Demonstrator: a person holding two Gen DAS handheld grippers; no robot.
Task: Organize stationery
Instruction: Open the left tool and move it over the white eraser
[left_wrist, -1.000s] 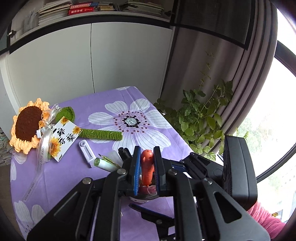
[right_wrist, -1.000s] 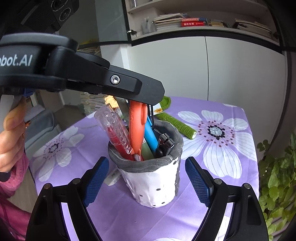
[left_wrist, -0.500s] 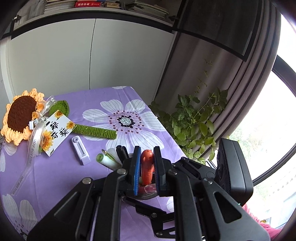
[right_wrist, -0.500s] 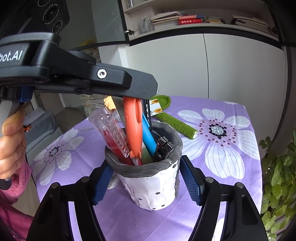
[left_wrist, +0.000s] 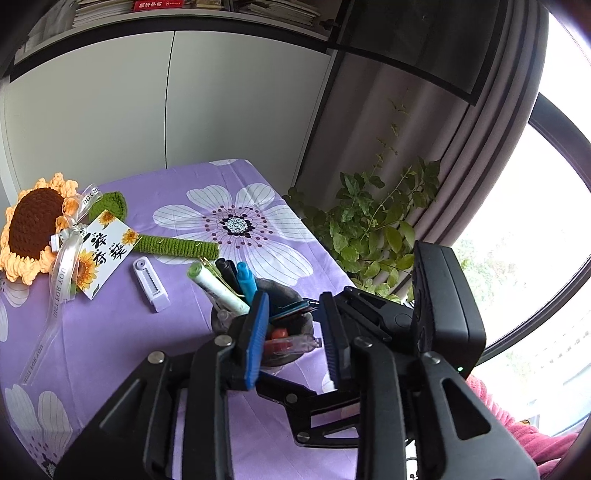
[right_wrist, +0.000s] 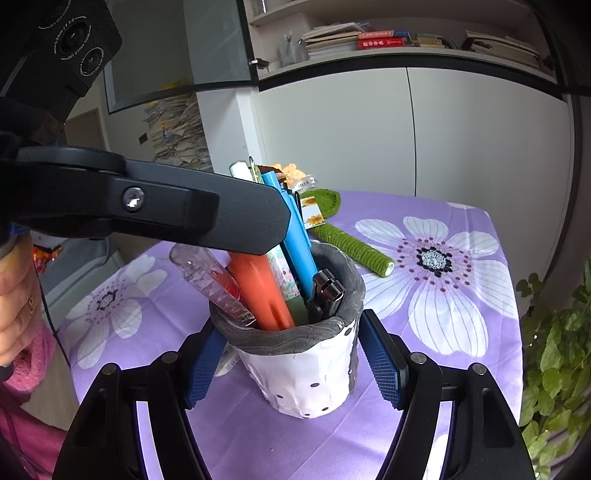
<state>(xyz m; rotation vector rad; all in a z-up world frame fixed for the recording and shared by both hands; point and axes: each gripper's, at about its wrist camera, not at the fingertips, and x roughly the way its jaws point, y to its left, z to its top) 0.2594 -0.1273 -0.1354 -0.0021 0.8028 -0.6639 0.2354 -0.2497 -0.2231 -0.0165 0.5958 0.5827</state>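
As your left gripper (left_wrist: 295, 332) lets go, jaws just opened, the orange pen (right_wrist: 264, 291) drops into the cup (right_wrist: 306, 373); your right gripper (right_wrist: 295, 365) clamps it steady.

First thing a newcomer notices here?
The pen cup crammed with pens, front and centre on the purple flowered tablecloth, with the right gripper clamped on its sides. Just above it, the left gripper has just opened over the orange pen. A crocheted sunflower lies at the far left.
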